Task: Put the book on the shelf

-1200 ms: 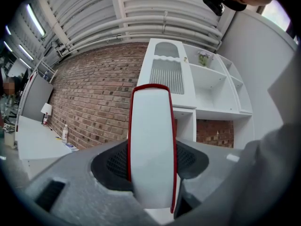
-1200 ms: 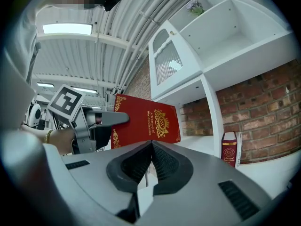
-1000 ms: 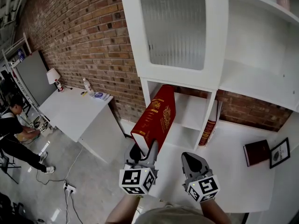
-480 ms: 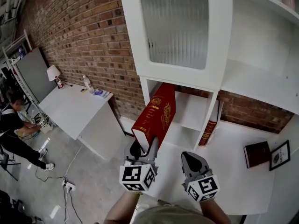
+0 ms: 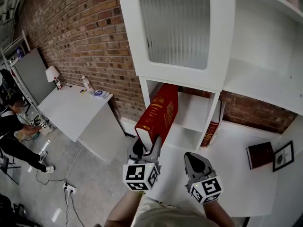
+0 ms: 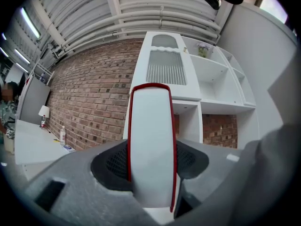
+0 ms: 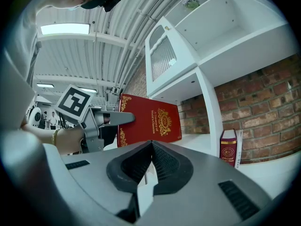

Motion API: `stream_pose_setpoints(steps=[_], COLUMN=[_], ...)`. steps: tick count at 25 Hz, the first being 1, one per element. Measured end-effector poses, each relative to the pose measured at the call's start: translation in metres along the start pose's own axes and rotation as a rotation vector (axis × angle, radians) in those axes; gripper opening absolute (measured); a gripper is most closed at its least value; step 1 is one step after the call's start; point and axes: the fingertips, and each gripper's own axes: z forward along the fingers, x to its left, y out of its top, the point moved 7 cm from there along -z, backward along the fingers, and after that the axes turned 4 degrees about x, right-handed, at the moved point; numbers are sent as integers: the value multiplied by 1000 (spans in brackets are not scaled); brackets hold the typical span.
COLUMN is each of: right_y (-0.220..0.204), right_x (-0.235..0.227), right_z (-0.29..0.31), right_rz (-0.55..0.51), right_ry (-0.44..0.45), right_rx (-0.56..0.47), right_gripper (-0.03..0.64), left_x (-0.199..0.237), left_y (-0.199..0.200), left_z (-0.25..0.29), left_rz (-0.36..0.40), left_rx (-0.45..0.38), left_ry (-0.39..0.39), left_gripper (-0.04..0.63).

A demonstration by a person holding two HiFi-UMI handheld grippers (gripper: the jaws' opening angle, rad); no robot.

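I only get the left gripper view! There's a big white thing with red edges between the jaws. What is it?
Observer: A thick red book, edge-on to you. The head view shows its cover with gold print, gripped by the left gripper.
Child: Is my other gripper holding anything?
Observer: No. The right gripper has its jaws together, with nothing between them.
Child: Are there more books?
Observer: Yes. In the right gripper view a second red book stands upright just right of the white divider.
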Motion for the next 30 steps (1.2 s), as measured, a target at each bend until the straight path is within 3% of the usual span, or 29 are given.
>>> stream_pose_setpoints(steps=[11, 30], right_y=[-1, 0], right_x=[-8, -13], right_z=[10, 19], right_rz=[13, 20], right_ry=[-35, -88], right_rx=[0, -5], right_gripper=[6, 6], left_x=[3, 3], left_y=[-4, -13], left_z=[22, 53], left_rz=[-8, 43], left_rx=[22, 68], left_ry=[-25, -71], left_gripper=[242, 242])
